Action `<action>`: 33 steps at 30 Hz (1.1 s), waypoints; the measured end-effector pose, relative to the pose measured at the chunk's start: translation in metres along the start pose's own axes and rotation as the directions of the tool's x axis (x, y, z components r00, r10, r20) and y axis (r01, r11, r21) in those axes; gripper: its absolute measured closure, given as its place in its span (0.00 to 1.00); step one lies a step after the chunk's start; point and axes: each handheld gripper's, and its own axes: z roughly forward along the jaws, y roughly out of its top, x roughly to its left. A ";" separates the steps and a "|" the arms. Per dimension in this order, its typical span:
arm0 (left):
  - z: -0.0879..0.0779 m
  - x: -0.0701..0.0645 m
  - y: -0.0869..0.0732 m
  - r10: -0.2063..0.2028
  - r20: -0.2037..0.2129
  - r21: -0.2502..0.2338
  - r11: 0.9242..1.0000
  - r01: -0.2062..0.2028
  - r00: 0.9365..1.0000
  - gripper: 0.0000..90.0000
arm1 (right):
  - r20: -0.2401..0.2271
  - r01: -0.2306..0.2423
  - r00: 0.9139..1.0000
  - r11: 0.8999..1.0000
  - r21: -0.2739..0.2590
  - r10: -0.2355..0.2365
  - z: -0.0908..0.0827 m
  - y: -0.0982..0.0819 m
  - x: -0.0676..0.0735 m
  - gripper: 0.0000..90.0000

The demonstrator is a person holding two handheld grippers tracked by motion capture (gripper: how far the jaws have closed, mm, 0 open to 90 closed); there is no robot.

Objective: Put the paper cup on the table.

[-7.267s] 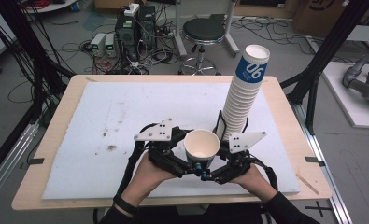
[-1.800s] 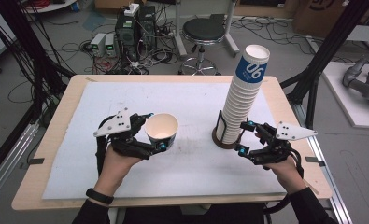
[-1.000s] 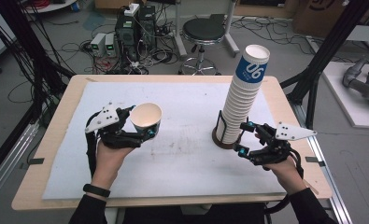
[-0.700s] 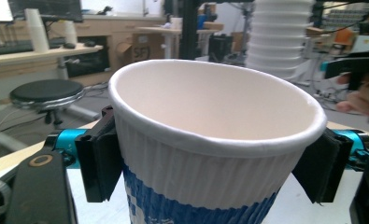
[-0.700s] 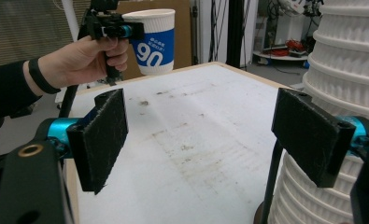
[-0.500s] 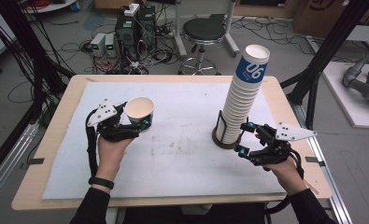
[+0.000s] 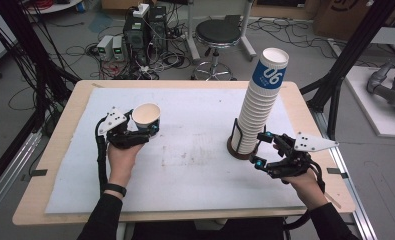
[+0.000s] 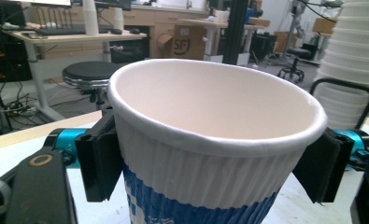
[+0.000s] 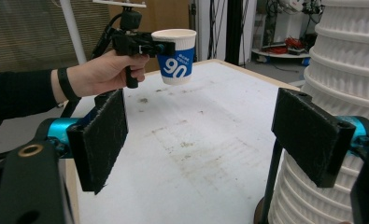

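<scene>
A white paper cup (image 7: pixel 146 116) with a blue band is held upright above the left part of the table, and my left gripper (image 7: pixel 141 131) is shut on it. In the left gripper view the cup (image 8: pixel 215 149) sits between both pads, mouth up and empty. The right gripper view shows the same cup (image 9: pixel 176 57) far off in the other hand. A tall stack of cups (image 7: pixel 261 102) stands in a dark holder at the right. My right gripper (image 7: pixel 263 149) is open beside the stack's base, its pads (image 9: pixel 100 137) apart with nothing between them.
The wooden table (image 7: pixel 60 150) carries a stained white mat (image 7: pixel 195 160). A black stool (image 7: pixel 217 32), computer boxes and cables lie on the floor behind the table. Black frame posts (image 7: pixel 342 65) stand at the right.
My left gripper has carried the cup from the table's middle out to the left and slightly farther back. The right gripper has moved to the stack's base and stayed there, open.
</scene>
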 end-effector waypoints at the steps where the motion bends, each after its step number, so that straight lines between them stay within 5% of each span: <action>1: 0.001 0.001 -0.002 0.001 -0.003 0.005 1.000 -0.001 1.000 0.24 | 0.000 0.000 1.000 1.000 0.001 0.000 0.000 0.000 0.000 0.21; 17: 0.018 0.018 -0.029 -0.043 -0.020 0.039 0.998 0.044 0.999 0.23 | -0.005 -0.002 1.000 1.000 0.010 0.002 0.002 -0.003 0.000 0.21; 23: 0.025 0.020 -0.037 -0.011 -0.047 0.082 0.996 0.015 0.999 0.23 | -0.008 -0.002 1.000 1.000 0.012 0.002 0.002 -0.003 0.002 0.21; 33: 0.029 0.027 -0.044 -0.033 -0.061 0.091 0.995 0.039 0.998 0.23 | -0.011 -0.003 1.000 1.000 0.014 0.003 0.003 -0.004 0.002 0.21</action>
